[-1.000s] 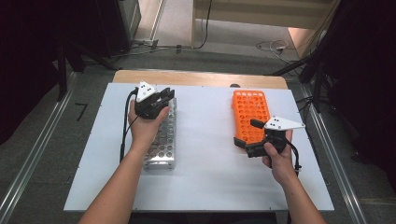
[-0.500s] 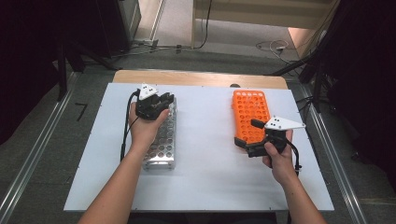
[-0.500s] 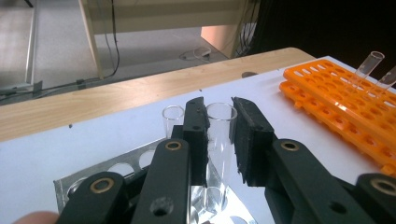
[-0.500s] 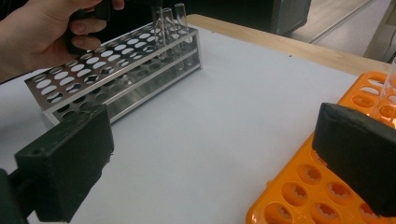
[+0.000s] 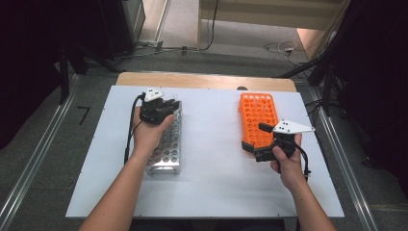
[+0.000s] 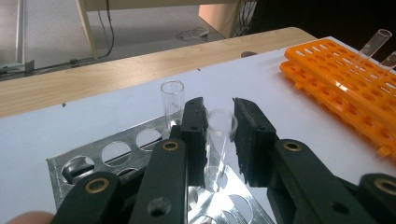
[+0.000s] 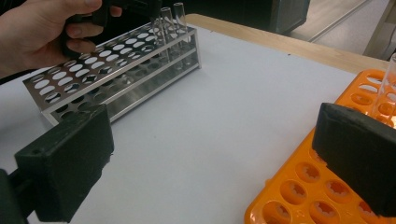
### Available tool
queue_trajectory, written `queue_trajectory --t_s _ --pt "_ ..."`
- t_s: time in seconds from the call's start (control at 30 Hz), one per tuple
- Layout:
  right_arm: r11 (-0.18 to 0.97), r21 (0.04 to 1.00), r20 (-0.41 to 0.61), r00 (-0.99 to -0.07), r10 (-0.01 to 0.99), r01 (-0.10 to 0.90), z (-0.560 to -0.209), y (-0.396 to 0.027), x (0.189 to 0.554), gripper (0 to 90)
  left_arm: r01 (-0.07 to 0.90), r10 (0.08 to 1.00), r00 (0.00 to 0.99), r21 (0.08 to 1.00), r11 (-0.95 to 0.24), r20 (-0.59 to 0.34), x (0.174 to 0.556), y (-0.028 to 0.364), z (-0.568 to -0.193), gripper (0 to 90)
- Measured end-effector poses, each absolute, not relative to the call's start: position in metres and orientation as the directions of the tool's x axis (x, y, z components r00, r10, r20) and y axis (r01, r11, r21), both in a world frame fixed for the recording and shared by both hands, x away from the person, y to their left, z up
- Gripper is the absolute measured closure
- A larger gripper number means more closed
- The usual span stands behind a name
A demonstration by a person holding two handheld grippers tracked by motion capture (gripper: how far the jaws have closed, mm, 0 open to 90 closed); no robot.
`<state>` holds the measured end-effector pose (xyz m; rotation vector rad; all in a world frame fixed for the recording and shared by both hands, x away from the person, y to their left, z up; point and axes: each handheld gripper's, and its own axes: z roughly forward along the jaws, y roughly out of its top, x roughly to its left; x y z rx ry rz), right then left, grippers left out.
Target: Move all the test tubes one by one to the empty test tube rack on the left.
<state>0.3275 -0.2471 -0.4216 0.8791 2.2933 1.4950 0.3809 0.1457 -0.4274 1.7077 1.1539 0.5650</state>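
Note:
A clear glass test tube (image 6: 218,140) stands in a hole of the metal rack (image 6: 116,151) and sits between the jaws of my left gripper (image 6: 219,109), which is shut on it. A second tube (image 6: 172,100) stands just behind in the same rack. In the high view the left gripper (image 5: 172,107) is over the far end of the metal rack (image 5: 166,149). My right gripper (image 5: 255,138) stands open at the near left corner of the orange rack (image 5: 260,115), nothing between its jaws. The orange rack (image 7: 327,186) holds a tube (image 7: 390,84) by the right jaw.
The white board (image 5: 211,144) lies on a wooden table (image 5: 202,81). Both racks lie lengthwise, with bare board between them. A second tube (image 6: 373,44) leans in the orange rack (image 6: 345,79). Cables trail from both grippers.

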Motion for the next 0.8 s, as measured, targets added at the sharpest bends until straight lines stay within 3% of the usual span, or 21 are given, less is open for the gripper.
queue_trajectory --t_s 0.33,0.8 --pt "0.286 0.895 0.101 -0.780 0.617 0.343 -0.422 -0.247 0.328 0.0 0.432 0.873 0.465 0.898 -0.078 -0.148 0.379 0.147 -0.425 68.0" --pt "0.280 0.897 0.101 -0.774 0.624 0.343 -0.421 -0.252 0.330 0.0 0.371 0.816 0.542 0.928 -0.018 -0.201 0.357 0.150 -0.412 44.1"
